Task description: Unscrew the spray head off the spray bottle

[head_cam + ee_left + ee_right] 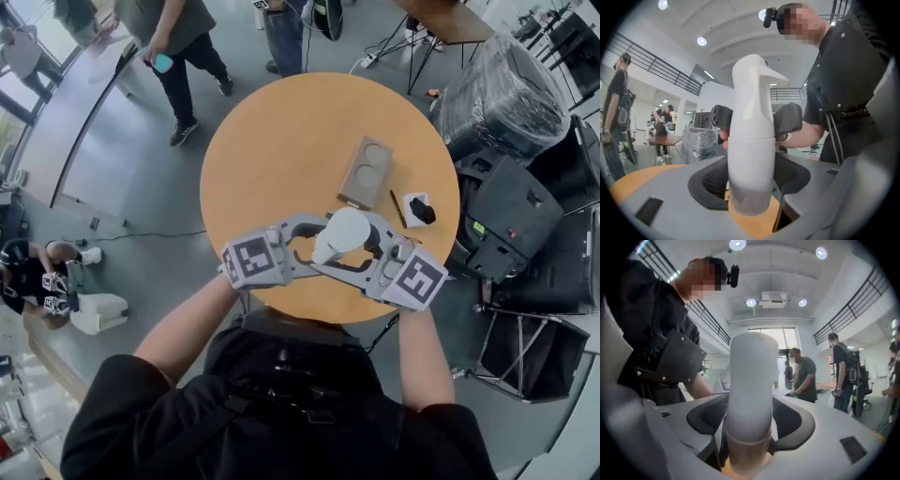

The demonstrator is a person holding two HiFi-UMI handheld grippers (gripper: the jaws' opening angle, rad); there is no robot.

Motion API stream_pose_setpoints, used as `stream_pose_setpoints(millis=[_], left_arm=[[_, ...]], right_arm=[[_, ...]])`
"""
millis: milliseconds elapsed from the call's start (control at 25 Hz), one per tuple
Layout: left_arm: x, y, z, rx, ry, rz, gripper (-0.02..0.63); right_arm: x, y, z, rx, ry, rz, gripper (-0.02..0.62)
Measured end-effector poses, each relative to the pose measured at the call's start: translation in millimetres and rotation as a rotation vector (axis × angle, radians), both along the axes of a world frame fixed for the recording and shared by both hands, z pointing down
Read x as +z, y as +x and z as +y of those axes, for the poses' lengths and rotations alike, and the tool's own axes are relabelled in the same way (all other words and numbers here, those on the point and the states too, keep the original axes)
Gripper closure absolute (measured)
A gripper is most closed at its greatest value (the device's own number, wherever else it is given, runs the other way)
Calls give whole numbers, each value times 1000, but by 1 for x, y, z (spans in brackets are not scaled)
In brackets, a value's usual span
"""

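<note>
**Bottle upright, left clamped, right let go**

We see the white plastic spray bottle (339,234) standing at the near edge of the round light-wood table (281,141), lower centre of the head view, spray head on. We can't tell its contents. The left gripper (317,247) clamps the bottle body. The right gripper (364,246) has its jaws apart around it, not pressing. The grey two-recess tray (366,172) lies above it, recesses bare. Grey floor, people upper left. Only the left gripper view shows the nozzle.
</note>
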State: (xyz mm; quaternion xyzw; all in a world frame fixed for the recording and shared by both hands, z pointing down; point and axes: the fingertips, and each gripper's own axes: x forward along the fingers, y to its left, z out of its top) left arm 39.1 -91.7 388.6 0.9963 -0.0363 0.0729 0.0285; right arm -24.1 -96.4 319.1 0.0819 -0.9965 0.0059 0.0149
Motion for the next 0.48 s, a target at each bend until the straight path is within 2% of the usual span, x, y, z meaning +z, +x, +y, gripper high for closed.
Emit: stream_pose_setpoints(millis=[120, 240, 280, 360, 480], left_arm=[[0, -2, -17, -150, 52, -34, 301], [5, -2, -25, -246, 77, -75, 301], [6, 0, -25, -260, 74, -79, 301], [8, 3, -23, -263, 60, -72, 301], [10, 4, -14, -235, 63, -69, 301]], right_arm=[[-7, -3, -16, 189, 32, -42, 267], [-9, 1, -31, 337, 22, -79, 293], [-8, 3, -34, 358, 10, -86, 296], [-7, 7, -35, 371, -10, -94, 345], [-6, 6, -25, 326, 1, -74, 347]])
